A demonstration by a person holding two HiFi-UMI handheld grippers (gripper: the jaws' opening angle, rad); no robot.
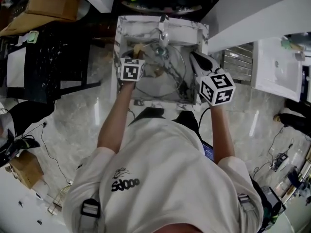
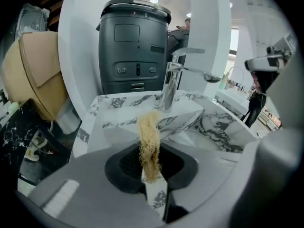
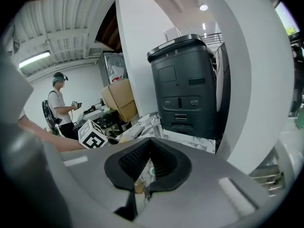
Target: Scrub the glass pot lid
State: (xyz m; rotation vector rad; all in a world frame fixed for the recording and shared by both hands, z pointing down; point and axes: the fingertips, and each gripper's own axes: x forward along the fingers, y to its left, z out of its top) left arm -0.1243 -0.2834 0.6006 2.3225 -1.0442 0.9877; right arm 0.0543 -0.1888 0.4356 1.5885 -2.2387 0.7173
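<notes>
Holding a tan loofah scrubber (image 2: 148, 141) in my left gripper (image 2: 152, 174), jaws clamped on its lower end, strands sticking up toward the faucet (image 2: 172, 80). My right gripper (image 3: 141, 186) has its jaws nearly together, pinching what looks like the thin rim of the glass pot lid (image 1: 167, 74). Lid sits inside the marble sink (image 1: 125, 28), below the faucet, its right edge at the sink's right side.
</notes>
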